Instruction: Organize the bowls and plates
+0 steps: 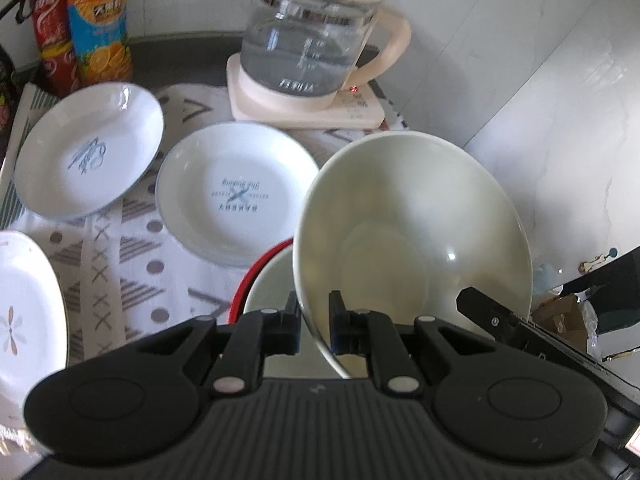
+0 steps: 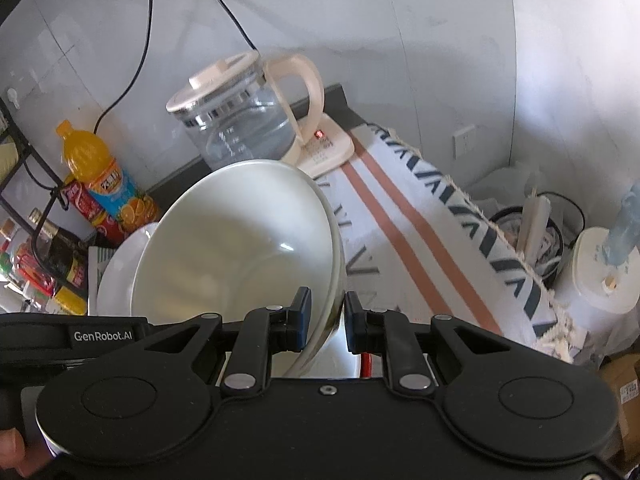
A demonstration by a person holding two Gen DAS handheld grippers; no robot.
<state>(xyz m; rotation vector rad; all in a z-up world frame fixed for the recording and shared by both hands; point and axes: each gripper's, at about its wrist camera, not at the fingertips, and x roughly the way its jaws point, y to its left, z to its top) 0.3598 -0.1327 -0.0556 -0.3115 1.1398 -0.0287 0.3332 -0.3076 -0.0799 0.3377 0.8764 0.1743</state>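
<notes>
While both claws pinch the cream bowl's rim: kettle directly beyond, two plates alongside.

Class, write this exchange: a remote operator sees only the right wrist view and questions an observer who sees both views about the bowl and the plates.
Operator: My right claw pinches the cream bowl. Is the other claw gripping it too?
Observer: Yes, the left claw is shut on its near rim.
Operator: How many plates lie beyond it?
Observer: Three lie on the cloth: a bakery-print plate, a blue-script plate and a flower plate at the left edge.
</notes>
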